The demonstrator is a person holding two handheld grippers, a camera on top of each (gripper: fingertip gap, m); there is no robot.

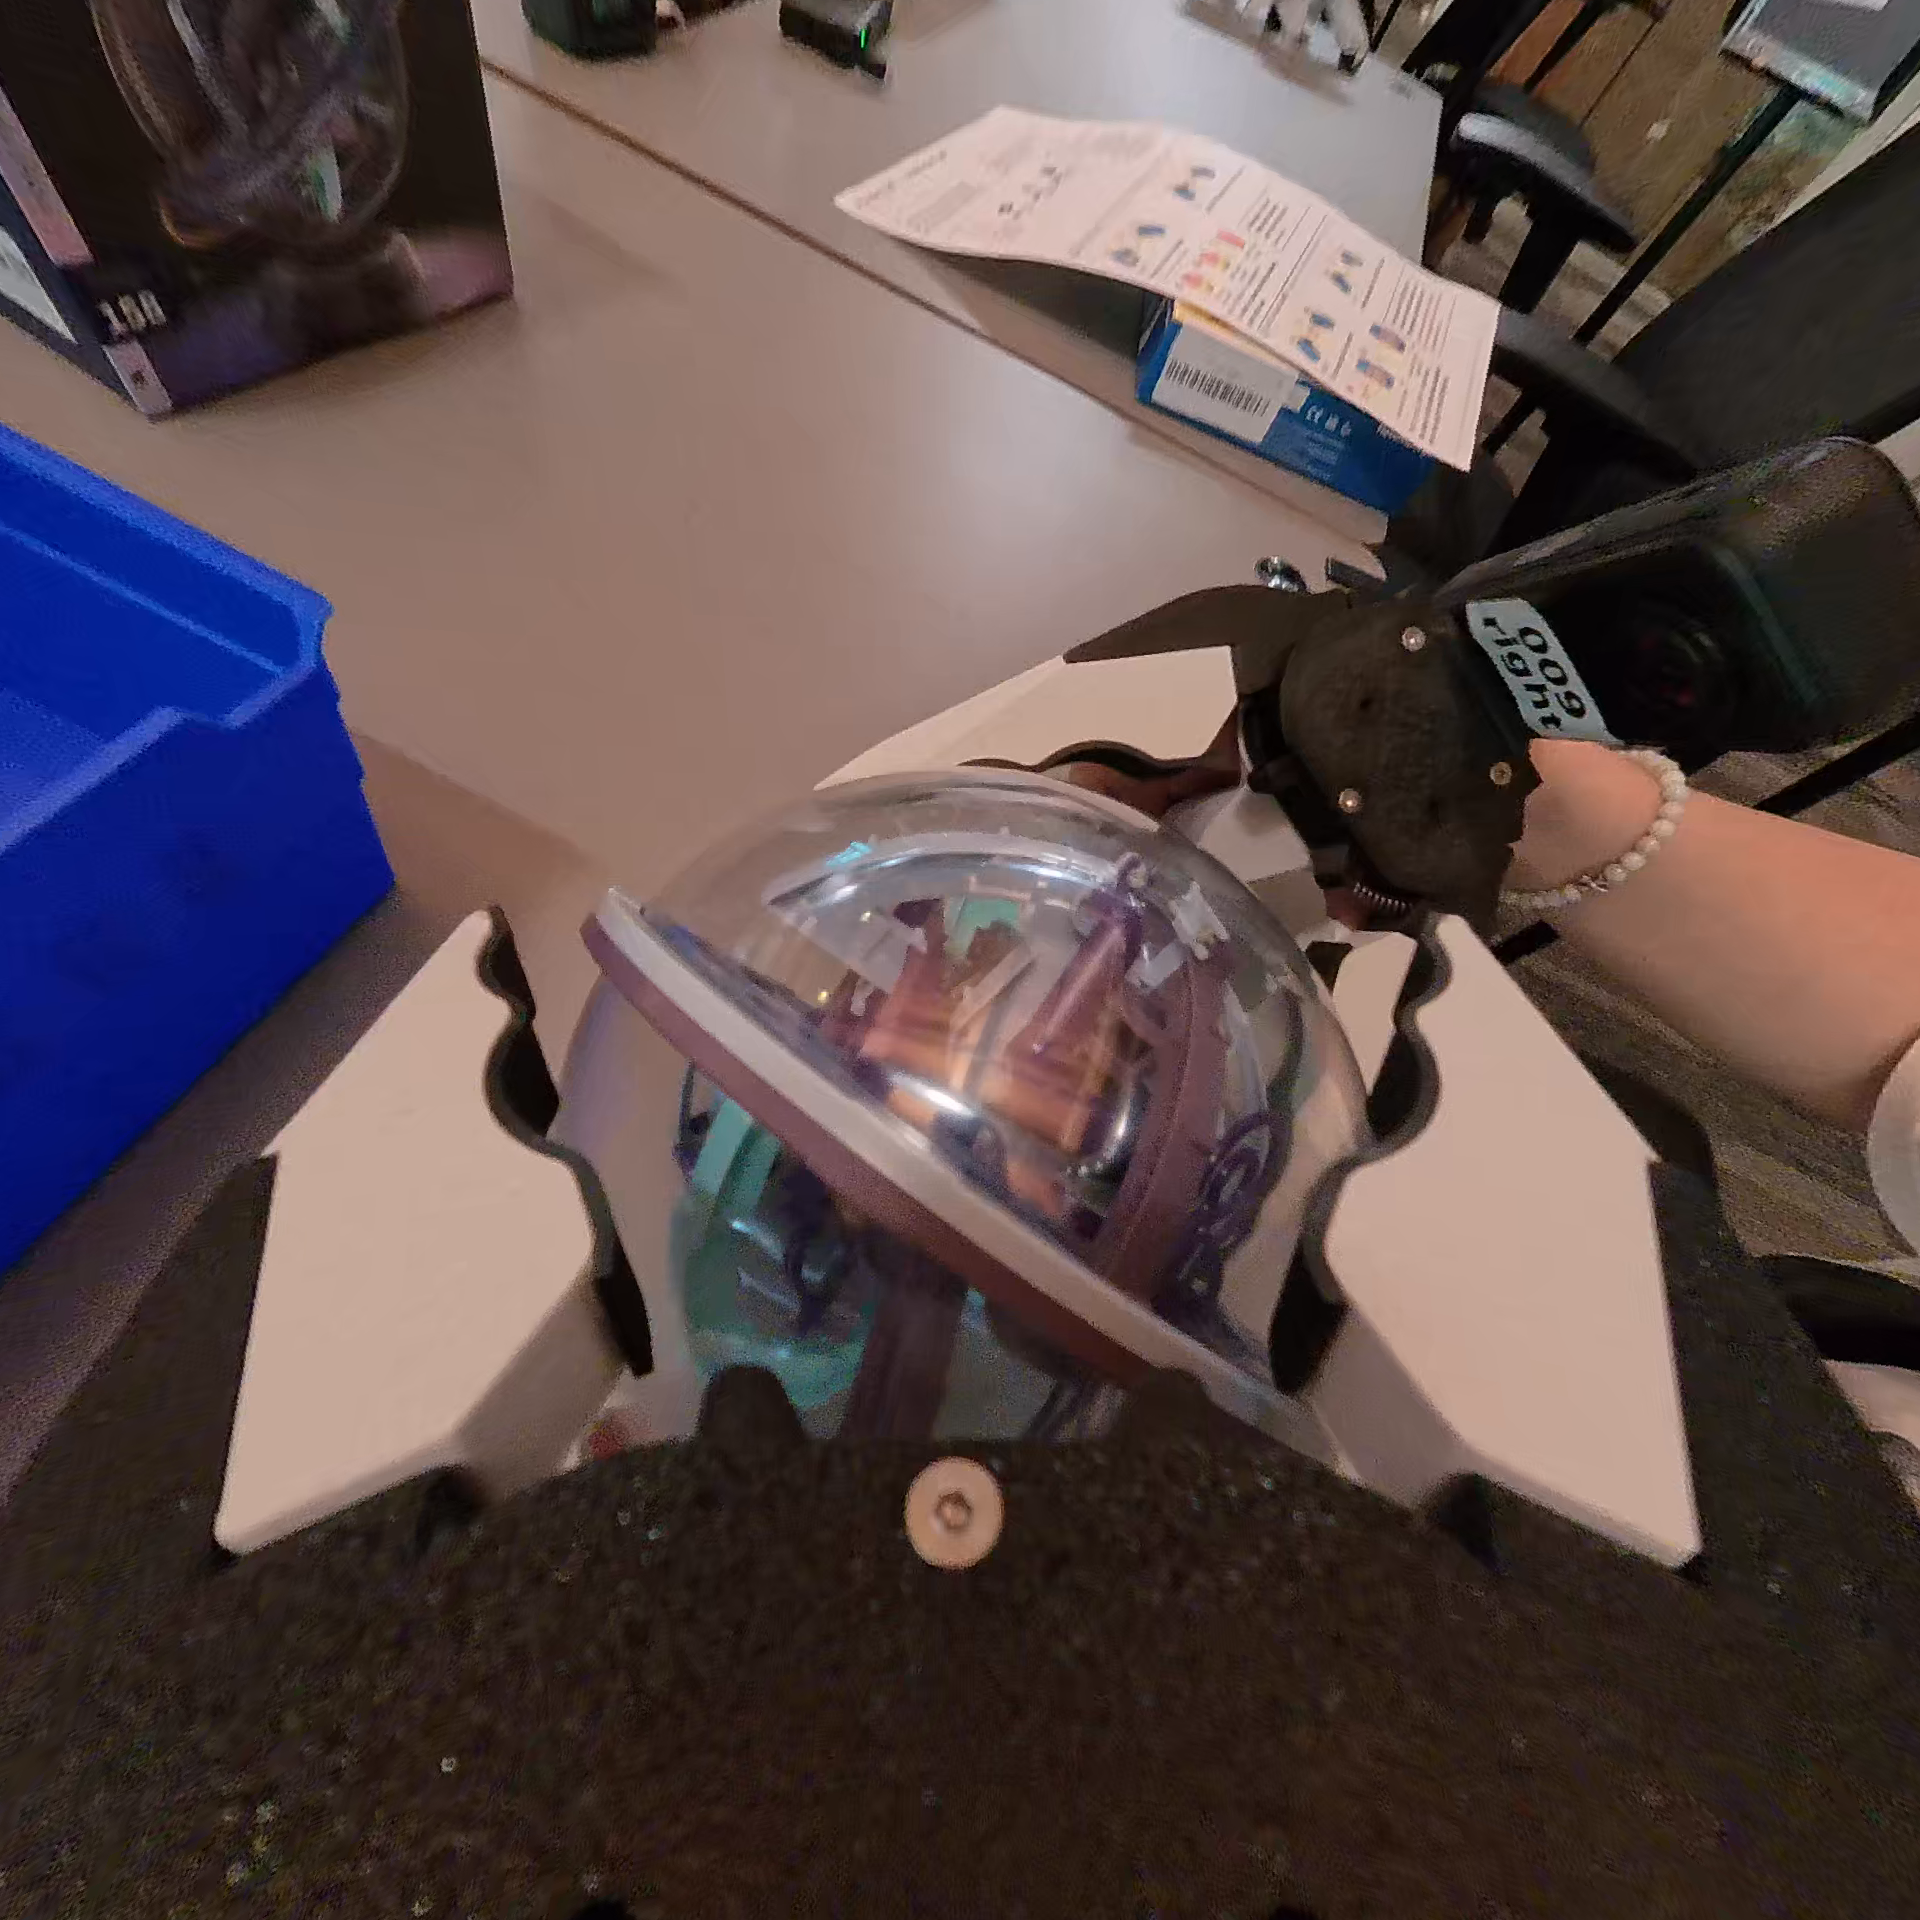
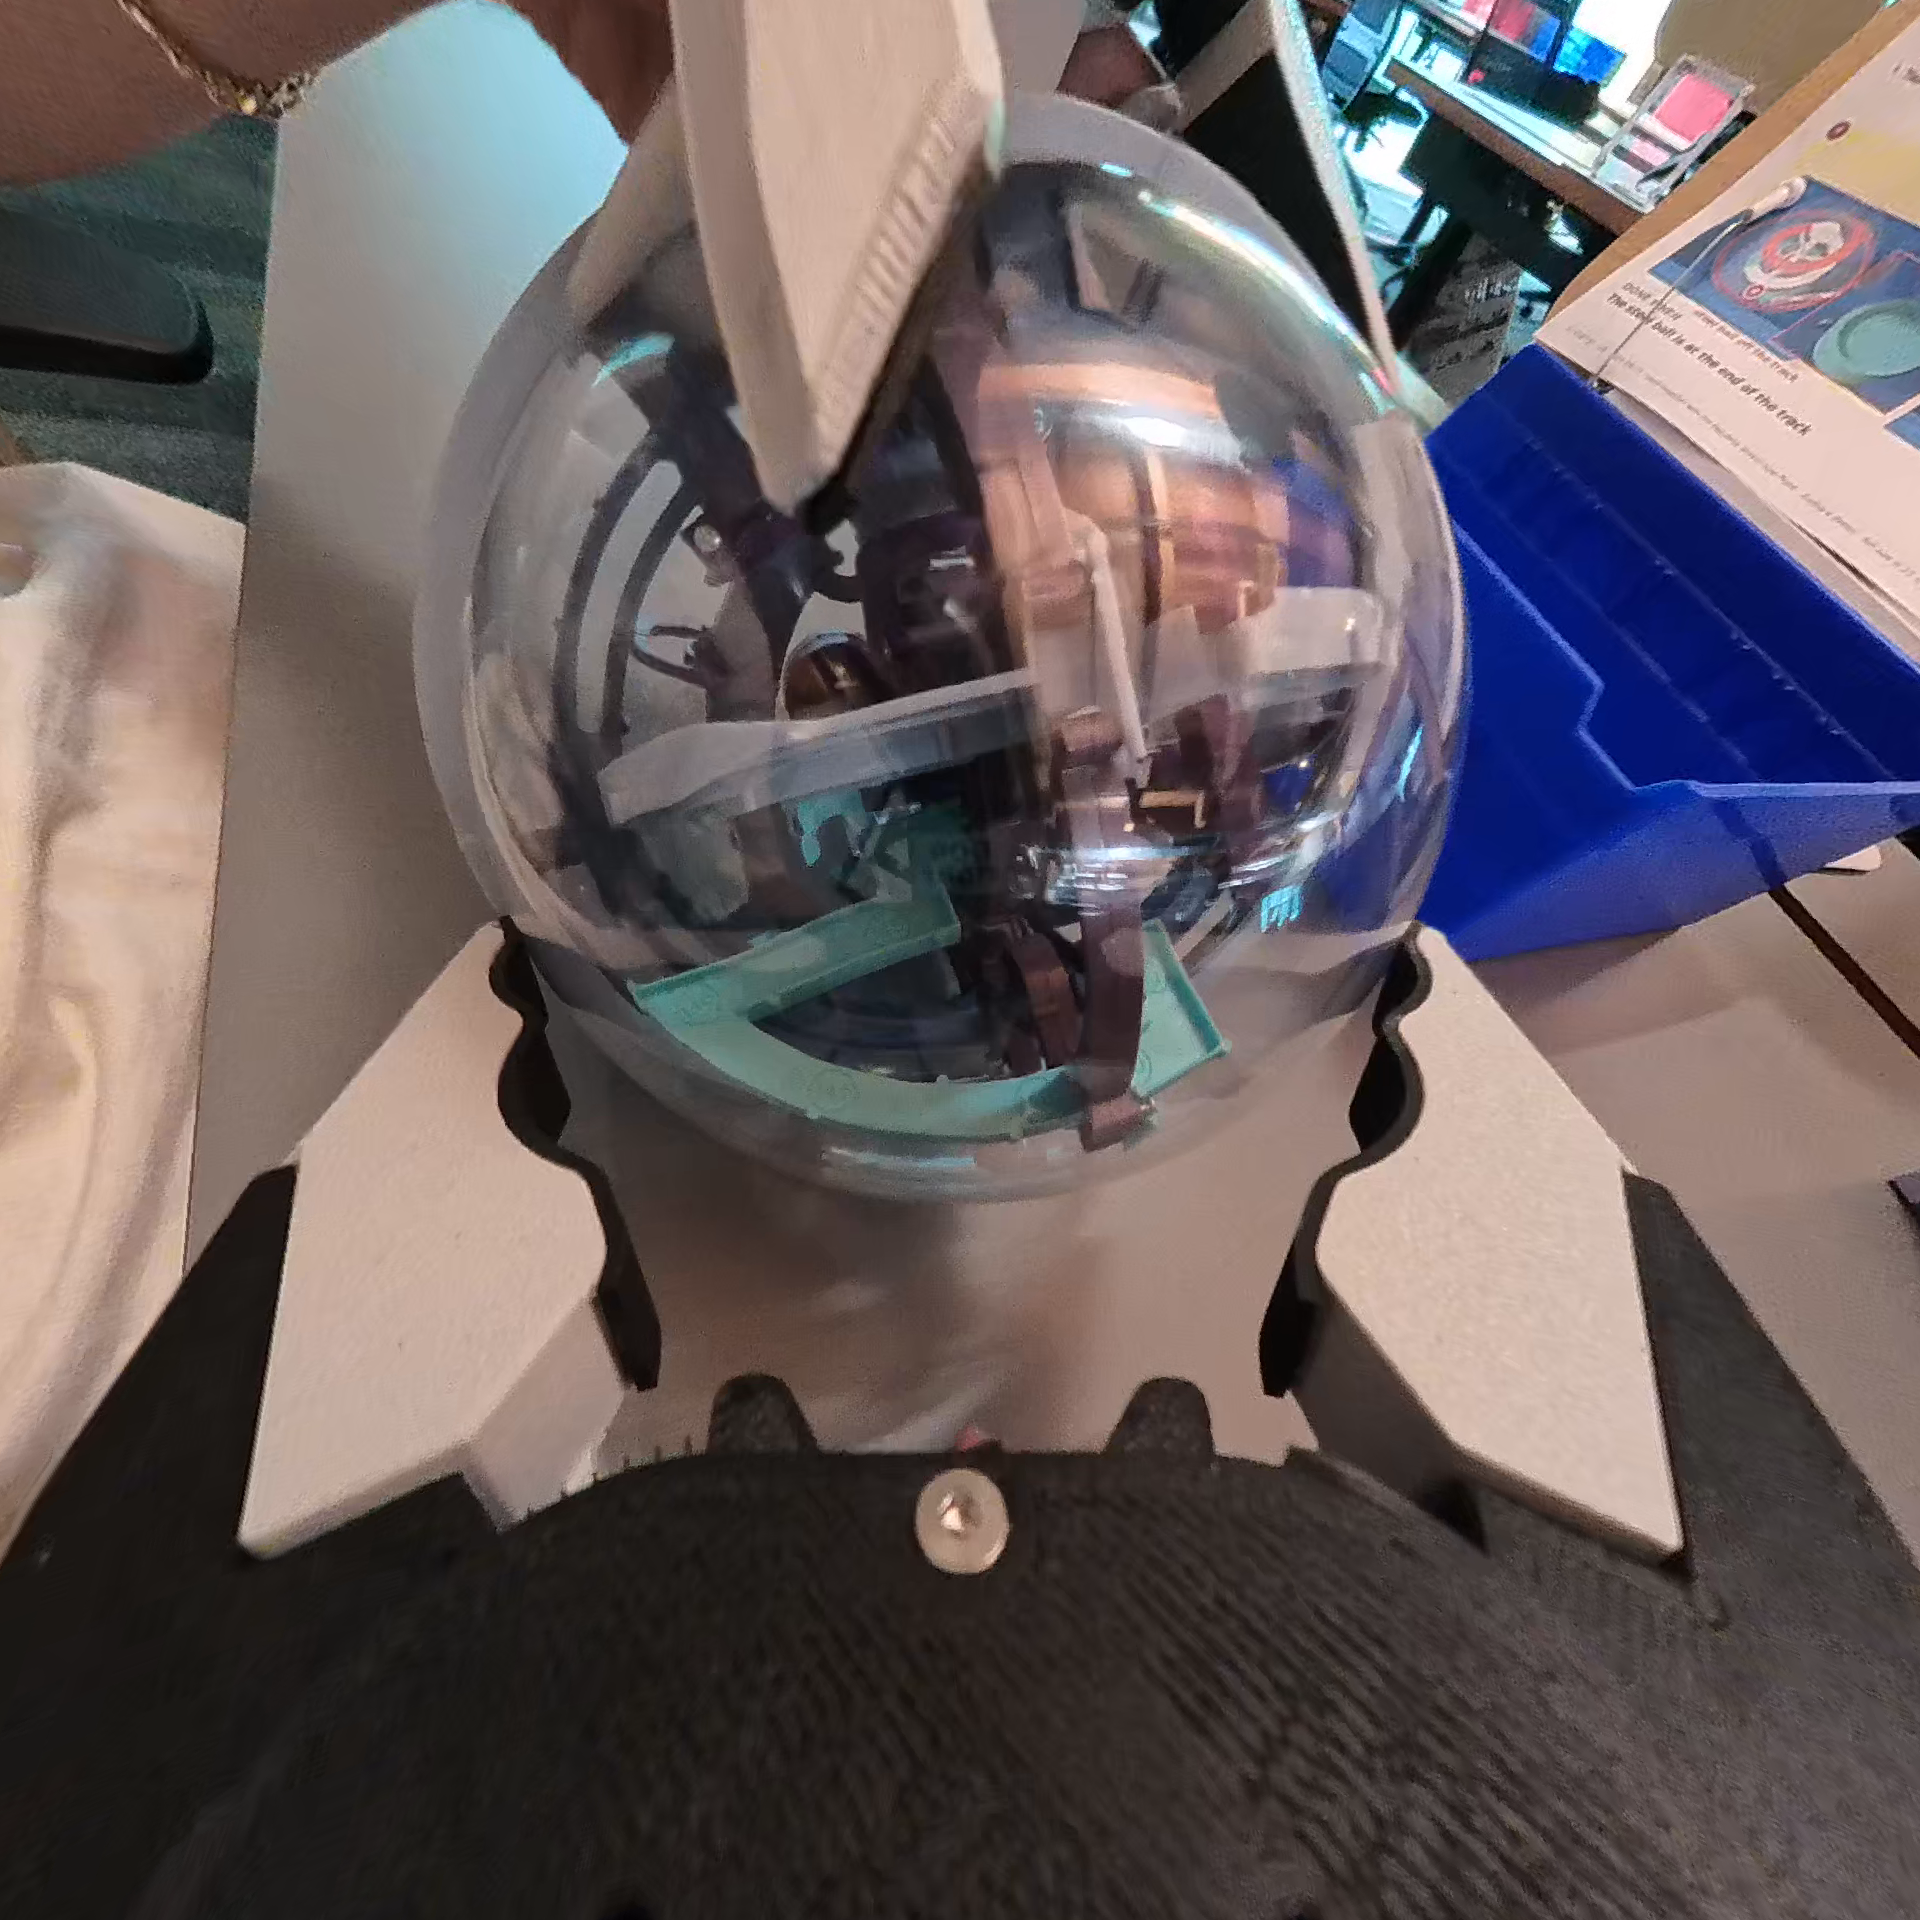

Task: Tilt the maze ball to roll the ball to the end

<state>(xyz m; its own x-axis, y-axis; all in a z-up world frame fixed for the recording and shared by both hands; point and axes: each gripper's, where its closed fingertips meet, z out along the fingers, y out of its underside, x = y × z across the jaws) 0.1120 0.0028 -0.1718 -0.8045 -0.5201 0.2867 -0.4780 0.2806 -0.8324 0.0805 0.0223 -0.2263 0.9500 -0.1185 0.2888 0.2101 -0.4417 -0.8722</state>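
Maze ball (image 1: pixel 966 1091) is sitting at centre frame in both wrist views, lifted clear of the table (image 1: pixel 727 499) and carried between the two tongs. It is tilting: the purple-and-white seam band is running from upper left down to lower right in the left wrist view.

Inside, teal, tan and purple tracks are showing. A small shiny bead near the centre of the right wrist view may be the steel ball (image 2: pixel 821 675); blur is keeping me from being sure, so its place along the track cannot be judged.

Left tongs (image 1: pixel 961 1132) are spread wide and cradling the shell, wavy pads pressing on either side. Right tongs (image 2: pixel 961 1091) are likewise spread and bearing on the lower sides of the shell; in the left wrist view they are reaching in from the right edge, behind the ball.

Handling judgement: the shell is looking like hard, smooth clear plastic, so stiff, probably light, and slippery against the pads. Best hold is across the widest part, one pair opposing the other, pressure moderate. Tilting slowly should keep the steel ball on track.

Surroundings: blue bin (image 1: pixel 156 810) at left, dark box (image 1: pixel 260 187) at upper left, instruction sheet (image 1: pixel 1195 260) at upper right.
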